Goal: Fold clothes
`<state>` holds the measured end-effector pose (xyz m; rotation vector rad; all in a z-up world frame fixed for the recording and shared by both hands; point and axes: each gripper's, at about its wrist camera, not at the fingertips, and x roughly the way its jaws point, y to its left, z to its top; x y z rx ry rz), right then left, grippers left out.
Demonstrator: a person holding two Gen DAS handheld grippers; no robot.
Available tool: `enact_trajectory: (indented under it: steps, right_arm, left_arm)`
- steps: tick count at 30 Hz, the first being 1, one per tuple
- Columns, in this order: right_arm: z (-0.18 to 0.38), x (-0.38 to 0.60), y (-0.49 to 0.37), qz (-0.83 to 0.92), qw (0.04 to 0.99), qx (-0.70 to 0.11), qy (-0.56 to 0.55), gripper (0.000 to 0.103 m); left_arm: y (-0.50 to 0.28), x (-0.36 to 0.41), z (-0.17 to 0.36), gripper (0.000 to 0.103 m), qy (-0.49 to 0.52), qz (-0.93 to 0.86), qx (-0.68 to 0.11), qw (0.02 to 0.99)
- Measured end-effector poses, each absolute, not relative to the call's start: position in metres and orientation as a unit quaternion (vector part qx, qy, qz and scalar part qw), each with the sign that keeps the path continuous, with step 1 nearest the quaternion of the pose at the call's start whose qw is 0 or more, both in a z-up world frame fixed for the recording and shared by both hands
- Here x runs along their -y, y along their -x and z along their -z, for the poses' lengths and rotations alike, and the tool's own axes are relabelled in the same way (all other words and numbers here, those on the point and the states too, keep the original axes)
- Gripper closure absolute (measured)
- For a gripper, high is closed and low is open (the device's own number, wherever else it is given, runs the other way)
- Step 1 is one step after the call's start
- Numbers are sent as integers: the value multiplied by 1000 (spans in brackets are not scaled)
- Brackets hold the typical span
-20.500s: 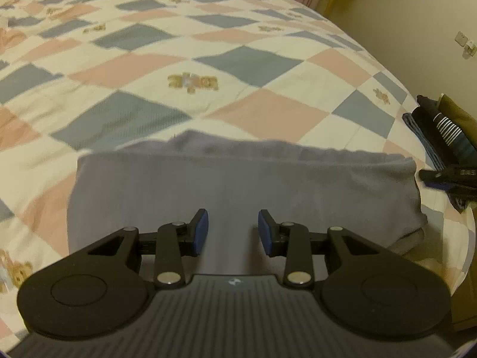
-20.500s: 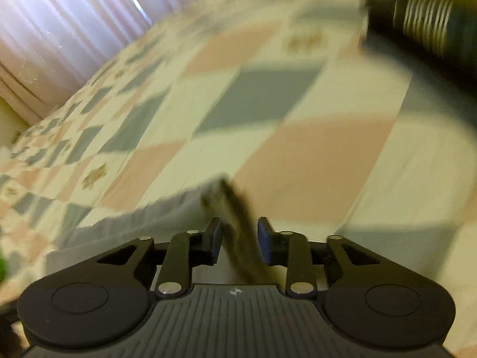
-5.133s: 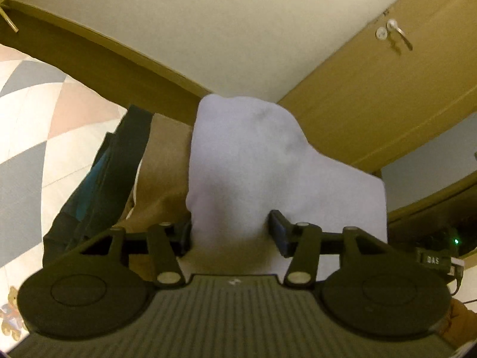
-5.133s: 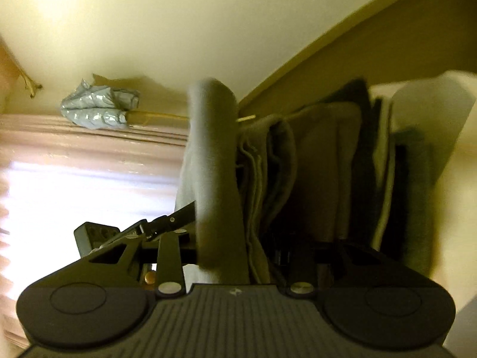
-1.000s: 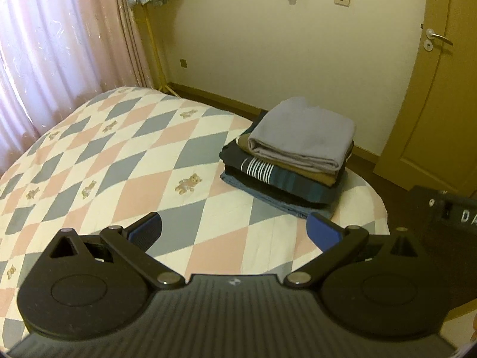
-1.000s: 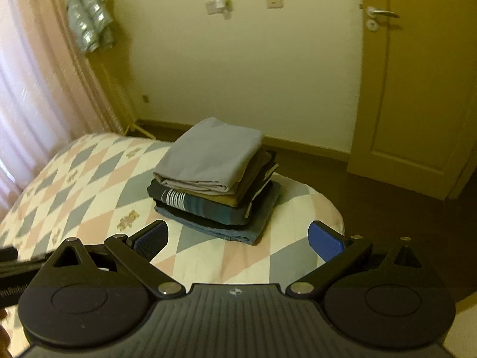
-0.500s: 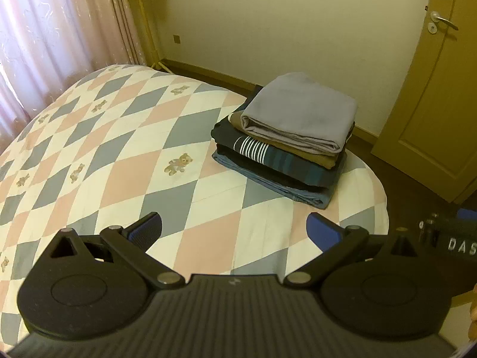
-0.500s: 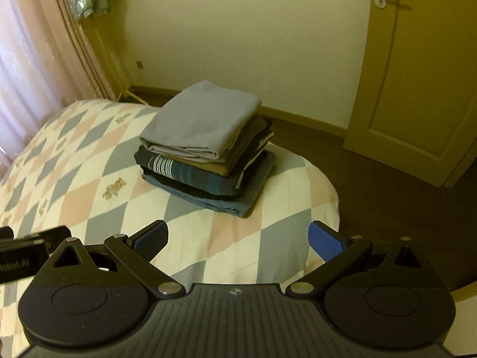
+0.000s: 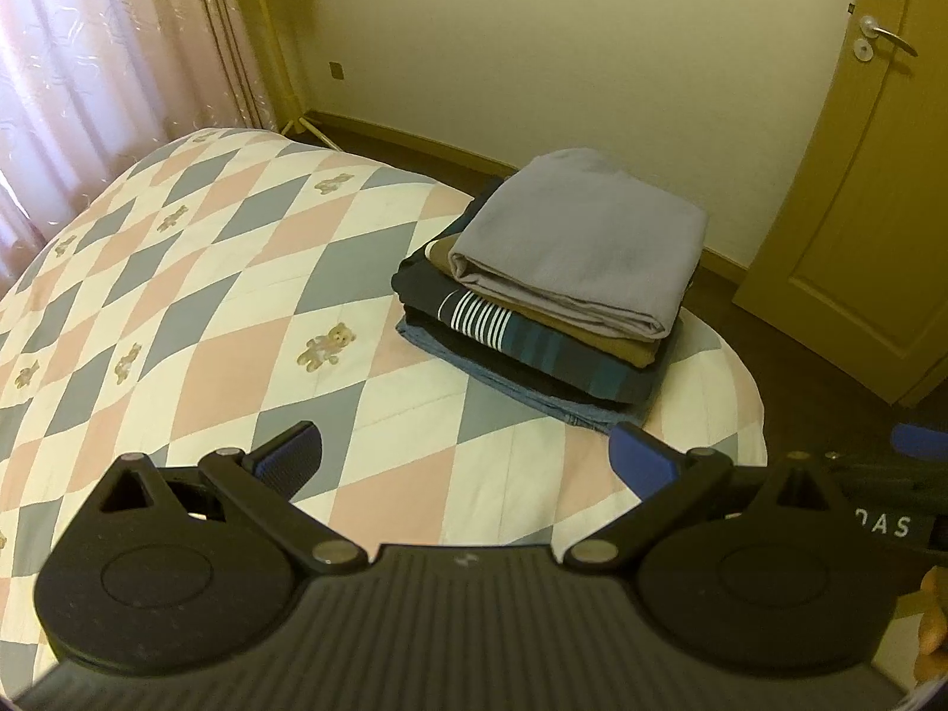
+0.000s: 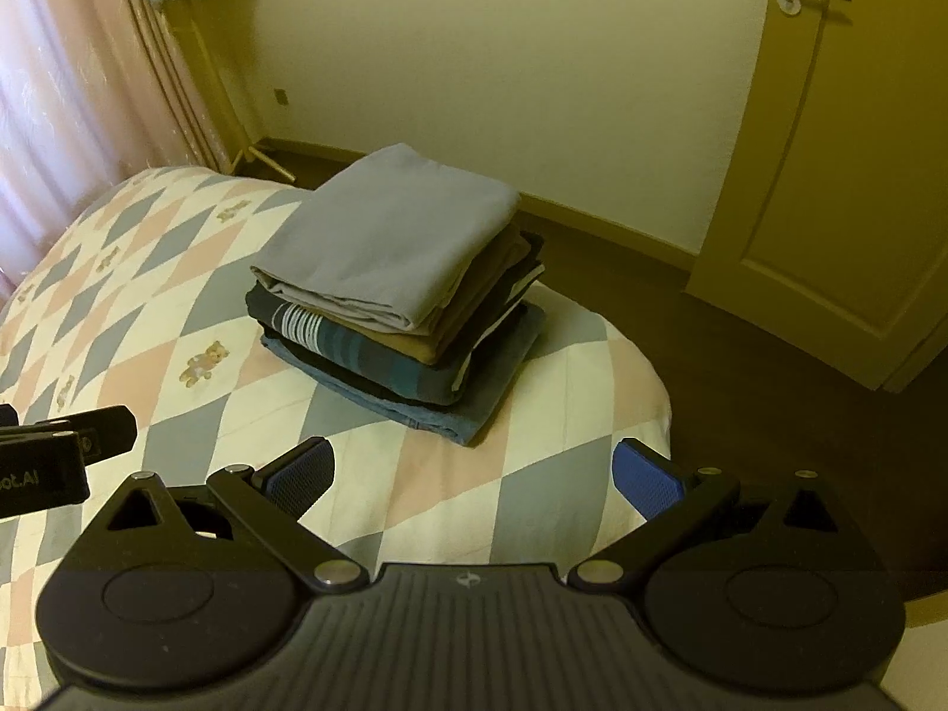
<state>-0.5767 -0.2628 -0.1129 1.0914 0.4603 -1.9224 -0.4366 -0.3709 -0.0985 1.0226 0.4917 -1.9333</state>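
A folded grey garment [image 9: 583,240] [image 10: 394,237] lies on top of a stack of folded clothes [image 9: 533,349] [image 10: 391,355] at the corner of the bed. Under it are a brown piece, a dark striped piece and a blue one. My left gripper [image 9: 465,459] hangs open above the quilt, well short of the stack, with nothing between its blue pads. My right gripper [image 10: 474,468] is open too, empty, and also back from the stack. Part of the right gripper [image 9: 900,497] shows at the left wrist view's right edge, and the left gripper [image 10: 53,456] at the right wrist view's left edge.
The bed carries a checked quilt [image 9: 195,308] [image 10: 136,302] with teddy-bear prints. Pink curtains [image 9: 101,71] hang at the left. A wooden door [image 9: 877,189] [image 10: 841,166] stands at the right, with dark floor [image 10: 770,415] past the bed's corner and a cream wall [image 9: 533,35] behind.
Both grippers have dropped lower and come a little nearer the stack over the last second; both stay open and empty. The stack has not moved.
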Motion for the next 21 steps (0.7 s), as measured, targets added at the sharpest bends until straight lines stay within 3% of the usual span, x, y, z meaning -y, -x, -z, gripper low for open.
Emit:
enact_trajectory:
  steps: [21]
  right_arm:
    - [113, 264, 574, 771, 420, -182, -442, 0]
  left_arm:
    - [441, 362, 101, 1, -408, 798, -170, 410]
